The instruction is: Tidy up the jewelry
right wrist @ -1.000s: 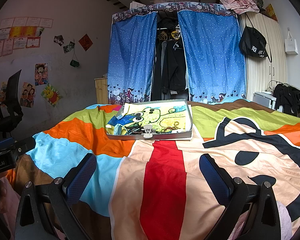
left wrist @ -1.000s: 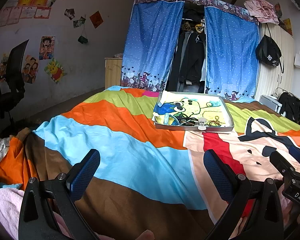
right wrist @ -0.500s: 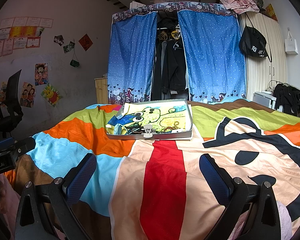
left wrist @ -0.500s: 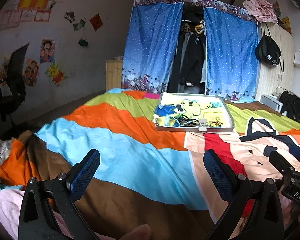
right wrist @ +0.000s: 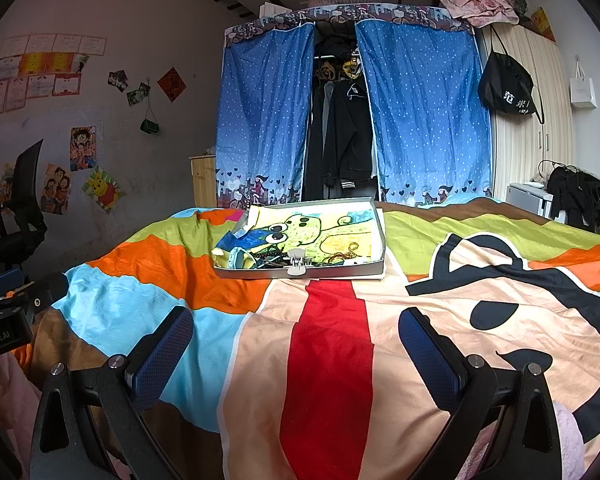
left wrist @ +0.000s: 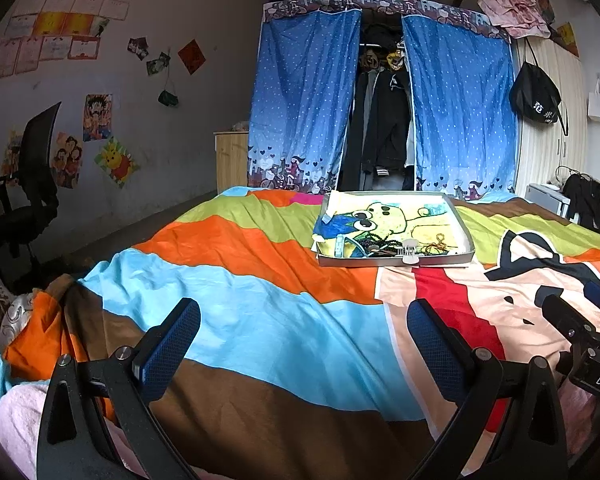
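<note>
1. Since a second ago almost nothing has moved: the left view has only swung a touch, so the tray sits slightly further right in it, and the right view is unchanged. Both claws stay spread wide and empty.

2. Left wrist view: the left gripper (left wrist: 304, 344) hangs low over the near edge of the bed (left wrist: 236, 320), its blue-padded fingers (left wrist: 168, 344) far apart with nothing between them. The shallow grey tray (left wrist: 396, 259) lies well ahead, towards the far edge of the bed, on the striped blanket. A cartoon drawing lines its floor. The jewelry (left wrist: 384, 246) is heaped along the tray's near wall (dark beads and a thin gold chain, too small to sort out further). A small white clip (left wrist: 410, 254) sits on the middle of that near wall. The other tool shows at the right border, beside this one and apart from it.

3. Right wrist view: the right gripper (right wrist: 296, 348) also hovers at the near edge of the bed (right wrist: 340, 360), fingers (right wrist: 162, 350) wide apart and holding nothing. The tray (right wrist: 300, 273) is straight ahead but well off; the jewelry (right wrist: 272, 259) lies in its near left part, with a gold chain (right wrist: 346, 254) towards the near right. The clip (right wrist: 297, 264) is on the front wall.

4. Behind the bed hang blue curtains (right wrist: 264, 120), parted over dark clothes.
</note>
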`<state>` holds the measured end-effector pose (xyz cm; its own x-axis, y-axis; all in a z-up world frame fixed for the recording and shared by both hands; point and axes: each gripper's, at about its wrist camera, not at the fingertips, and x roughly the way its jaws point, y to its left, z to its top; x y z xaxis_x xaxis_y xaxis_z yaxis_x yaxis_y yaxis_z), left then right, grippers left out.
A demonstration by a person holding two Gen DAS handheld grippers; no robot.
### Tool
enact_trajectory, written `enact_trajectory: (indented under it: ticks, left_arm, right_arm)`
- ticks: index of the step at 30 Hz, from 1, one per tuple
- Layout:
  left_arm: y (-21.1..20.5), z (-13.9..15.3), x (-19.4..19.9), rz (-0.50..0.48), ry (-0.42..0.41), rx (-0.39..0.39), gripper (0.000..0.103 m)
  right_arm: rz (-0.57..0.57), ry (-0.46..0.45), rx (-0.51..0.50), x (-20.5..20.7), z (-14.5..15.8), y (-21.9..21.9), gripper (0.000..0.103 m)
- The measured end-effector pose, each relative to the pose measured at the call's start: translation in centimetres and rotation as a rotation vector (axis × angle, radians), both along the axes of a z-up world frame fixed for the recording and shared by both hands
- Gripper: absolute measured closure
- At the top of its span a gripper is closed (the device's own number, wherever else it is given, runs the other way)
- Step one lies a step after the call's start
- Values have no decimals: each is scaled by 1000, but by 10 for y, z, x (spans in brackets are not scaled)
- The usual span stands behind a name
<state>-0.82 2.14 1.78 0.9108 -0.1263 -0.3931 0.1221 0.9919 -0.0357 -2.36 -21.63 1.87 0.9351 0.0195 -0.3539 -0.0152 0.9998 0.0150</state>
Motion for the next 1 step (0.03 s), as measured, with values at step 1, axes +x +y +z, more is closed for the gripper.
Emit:
enact_trajectory:
  ticks: [1]
  left_arm:
    - [0,-1,1,-1,3,2,2]
  right_arm:
    - [0,0,0,0,0,0,0]
